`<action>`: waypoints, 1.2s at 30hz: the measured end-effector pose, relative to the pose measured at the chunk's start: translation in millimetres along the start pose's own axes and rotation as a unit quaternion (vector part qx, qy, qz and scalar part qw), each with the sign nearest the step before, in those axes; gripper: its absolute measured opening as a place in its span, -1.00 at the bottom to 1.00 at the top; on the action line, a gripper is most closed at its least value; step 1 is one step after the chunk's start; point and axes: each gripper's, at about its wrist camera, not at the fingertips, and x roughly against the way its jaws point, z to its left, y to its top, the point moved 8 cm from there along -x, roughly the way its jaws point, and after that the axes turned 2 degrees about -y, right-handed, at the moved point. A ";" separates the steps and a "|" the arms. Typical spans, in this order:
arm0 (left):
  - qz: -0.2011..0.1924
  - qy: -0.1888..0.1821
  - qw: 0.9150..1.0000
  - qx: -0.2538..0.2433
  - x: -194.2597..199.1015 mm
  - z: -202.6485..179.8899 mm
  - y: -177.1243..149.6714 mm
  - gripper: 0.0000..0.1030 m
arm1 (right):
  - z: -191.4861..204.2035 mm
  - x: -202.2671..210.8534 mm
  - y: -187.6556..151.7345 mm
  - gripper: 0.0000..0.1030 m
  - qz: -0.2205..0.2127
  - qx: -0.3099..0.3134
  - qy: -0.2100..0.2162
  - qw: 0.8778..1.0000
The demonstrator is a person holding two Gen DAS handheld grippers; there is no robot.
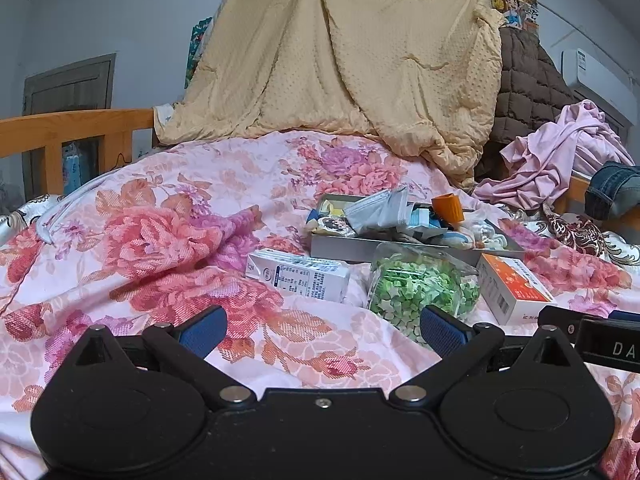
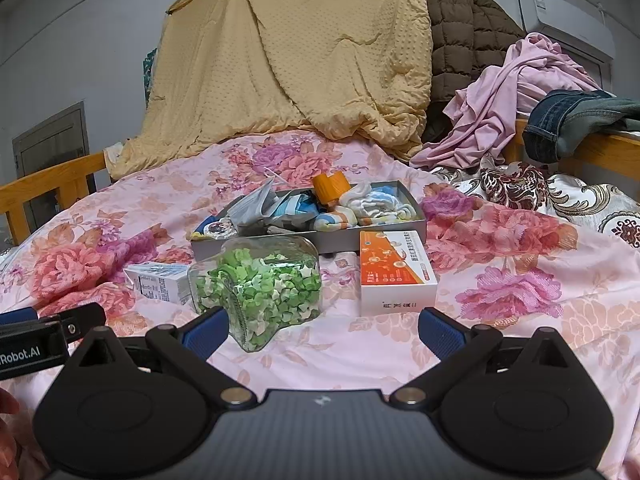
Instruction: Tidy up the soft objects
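A grey tray [image 2: 280,245] [image 1: 340,249] lies on the floral bedspread [image 1: 168,240], filled with socks [image 2: 380,204], a face-mask packet [image 1: 380,210] and an orange cap [image 2: 331,187] [image 1: 448,207]. In front of it lies a clear jar of green paper stars [image 2: 256,288] [image 1: 420,280], flanked by a white carton [image 1: 298,274] [image 2: 160,280] and an orange-and-white box [image 2: 394,272] [image 1: 514,288]. My left gripper [image 1: 322,330] is open above the bedspread, short of the carton. My right gripper [image 2: 323,330] is open too, its left pad beside the jar's base.
A tan quilt [image 2: 288,60] hangs at the back, with a brown padded coat [image 2: 464,36] beside it. Pink clothes [image 2: 516,92] and jeans [image 2: 572,120] are heaped on the right over a wooden bed rail [image 2: 612,148]. Another rail [image 1: 72,128] runs along the left.
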 end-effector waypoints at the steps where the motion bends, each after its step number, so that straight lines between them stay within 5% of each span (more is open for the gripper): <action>1: 0.000 0.000 1.000 0.000 -0.1 0.1 0.1 0.98 | -0.1 0.1 0.0 0.99 0.000 0.000 0.000 1.000; 36: 0.004 0.001 1.000 0.002 -1.0 1.4 -0.3 0.98 | -2.8 0.5 -0.5 0.99 0.001 -0.005 -0.004 1.000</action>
